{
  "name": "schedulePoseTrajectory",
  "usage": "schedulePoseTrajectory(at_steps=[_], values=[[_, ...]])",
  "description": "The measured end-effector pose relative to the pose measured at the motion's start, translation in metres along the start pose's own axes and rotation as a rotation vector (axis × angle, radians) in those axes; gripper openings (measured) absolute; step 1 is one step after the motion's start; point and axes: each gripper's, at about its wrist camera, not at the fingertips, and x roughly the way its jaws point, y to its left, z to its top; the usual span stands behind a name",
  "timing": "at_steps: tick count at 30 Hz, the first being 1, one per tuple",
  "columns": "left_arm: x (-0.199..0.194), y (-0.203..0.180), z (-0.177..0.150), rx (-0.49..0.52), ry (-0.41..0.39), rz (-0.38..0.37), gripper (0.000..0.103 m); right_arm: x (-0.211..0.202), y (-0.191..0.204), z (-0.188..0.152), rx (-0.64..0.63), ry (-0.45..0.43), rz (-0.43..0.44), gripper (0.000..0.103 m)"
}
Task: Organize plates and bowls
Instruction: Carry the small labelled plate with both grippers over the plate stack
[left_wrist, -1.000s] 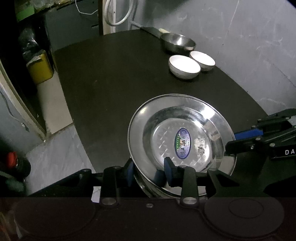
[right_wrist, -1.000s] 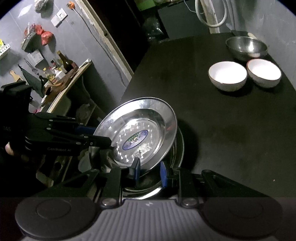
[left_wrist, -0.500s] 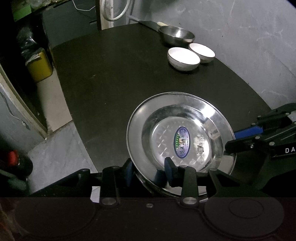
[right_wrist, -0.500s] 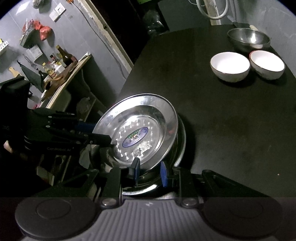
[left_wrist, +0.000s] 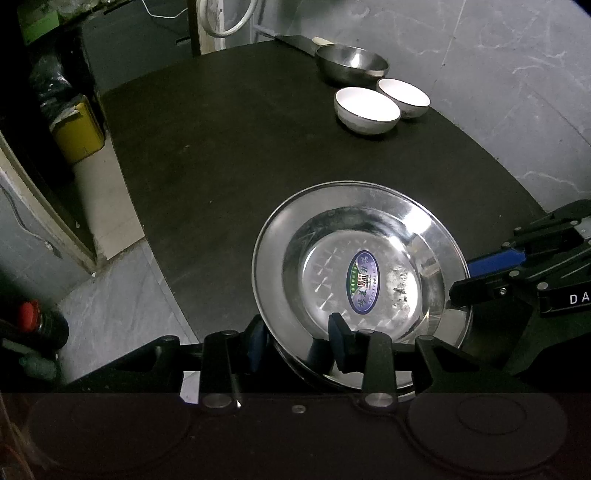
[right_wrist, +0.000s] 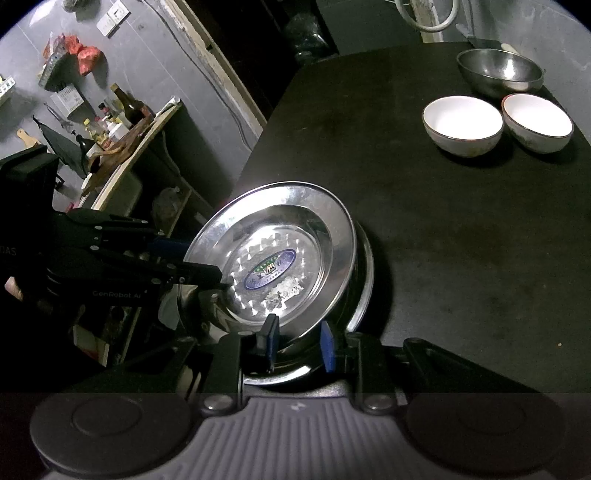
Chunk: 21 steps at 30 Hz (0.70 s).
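Note:
A steel plate (left_wrist: 362, 258) with an oval sticker is tilted over another steel plate beneath it (right_wrist: 364, 266) on the black table (left_wrist: 221, 155). My left gripper (left_wrist: 299, 343) is shut on the top plate's near rim. My right gripper (right_wrist: 299, 341) is shut on the rim of the same plate (right_wrist: 273, 254) from the other side; it also shows at the right of the left wrist view (left_wrist: 458, 291). Two white bowls (left_wrist: 365, 109) (left_wrist: 404, 96) and a steel bowl (left_wrist: 352, 66) stand at the table's far right.
The table's left edge drops to a tiled floor (left_wrist: 107, 302). A yellow bin (left_wrist: 77, 133) stands by the far left. A wooden shelf with bottles (right_wrist: 122, 122) is left of the table. A grey wall (left_wrist: 498, 74) runs along the right.
Both grippers and the held plate have drawn back a little from the bowls and the plate has tilted slightly. The grips are unchanged.

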Motion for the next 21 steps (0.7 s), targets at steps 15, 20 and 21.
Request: schedulePoseTrajectory(at_steps=[15, 20, 21], values=[[0.0040, 0.0013, -0.0005, -0.014, 0.020, -0.014, 0.040, 0.0041, 0.0025, 0.0030, 0.003, 0.015, -0.006, 0.030], [0.0052, 0.0018, -0.0023, -0.022, 0.027, -0.020, 0.041, 0.0041, 0.0025, 0.0030, 0.004, 0.017, -0.007, 0.030], [0.0052, 0.0018, -0.0023, -0.022, 0.027, -0.020, 0.041, 0.0044, 0.0027, 0.0037, 0.004, 0.019, -0.008, 0.030]])
